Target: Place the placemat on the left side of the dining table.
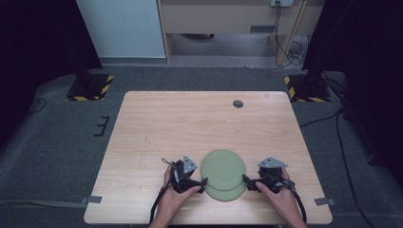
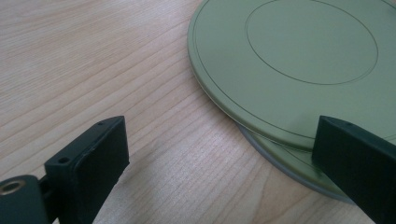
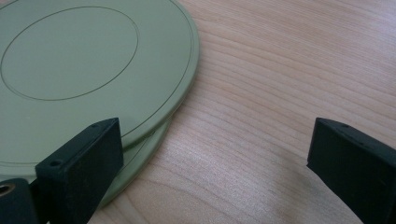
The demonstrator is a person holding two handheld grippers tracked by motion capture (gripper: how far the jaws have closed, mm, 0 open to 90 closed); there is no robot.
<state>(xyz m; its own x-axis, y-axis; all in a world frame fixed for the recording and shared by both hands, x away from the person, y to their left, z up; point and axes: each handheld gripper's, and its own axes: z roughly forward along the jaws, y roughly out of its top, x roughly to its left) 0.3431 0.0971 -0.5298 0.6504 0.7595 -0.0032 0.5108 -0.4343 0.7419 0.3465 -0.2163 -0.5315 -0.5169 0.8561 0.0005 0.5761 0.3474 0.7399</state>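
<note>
Two round, flat, matte green plates lie stacked near the front edge of my pale wood-grain worktop (image 1: 157, 123), the upper plate (image 1: 222, 168) shifted back off the lower plate (image 1: 227, 195); each bears a thin engraved ring. My left gripper (image 1: 203, 183) and right gripper (image 1: 245, 180) flank them, black fingers (image 2: 100, 154) spread wide, grasping nothing.

The surface (image 1: 190, 123) is light wood with thin lines running across it. Two flat green plates lie on it, right between the left tool (image 1: 203, 183) and the right tool (image 1: 245, 180). The top plate (image 1: 222, 167) sits a little off the bottom plate (image 1: 225, 194), so the bottom one's edge peeks out. A small dark round spot (image 1: 238, 103) sits far beyond both tools.
</note>
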